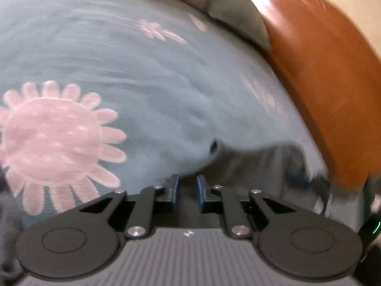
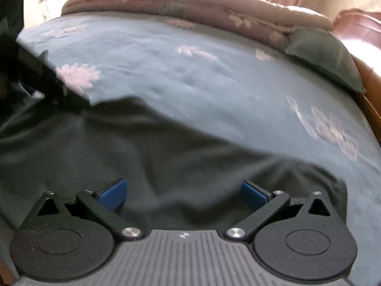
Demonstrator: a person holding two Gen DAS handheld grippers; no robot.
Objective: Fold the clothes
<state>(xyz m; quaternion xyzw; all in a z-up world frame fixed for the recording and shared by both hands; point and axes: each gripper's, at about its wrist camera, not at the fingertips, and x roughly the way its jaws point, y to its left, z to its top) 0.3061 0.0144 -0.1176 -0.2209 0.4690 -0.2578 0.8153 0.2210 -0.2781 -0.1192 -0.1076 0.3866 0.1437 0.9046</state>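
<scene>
On the bed, spread over the blue-grey sheet (image 2: 166, 71) with its pink flower print, lies the dark garment (image 2: 147, 157) I am working on. From my right wrist view it covers the near and left part of the bed, rumpled, with its far edge running diagonally from upper left down to the right. My right claw (image 2: 182, 194) hangs just above that cloth with its blue pads (image 2: 112, 194) spread wide and nothing between them.

My left claw (image 1: 188, 190) has its blue pads (image 1: 175, 186) drawn narrow, a small gap left between them. A grey fold of the garment (image 1: 250, 164) sits right at the tips and off to their right, but the picture is smeared and I cannot tell whether any cloth is pinched. A large pink flower (image 1: 52, 140) on the sheet lies to the left of that claw.

At the far end of the bed I see a folded pinkish quilt (image 2: 190, 4) and a dark green pillow (image 2: 326, 57) beside it. An orange-brown wooden bed frame (image 1: 321, 83) runs along the right side. In the right wrist view, the black body of the left claw shows at the upper left edge, above the garment.
</scene>
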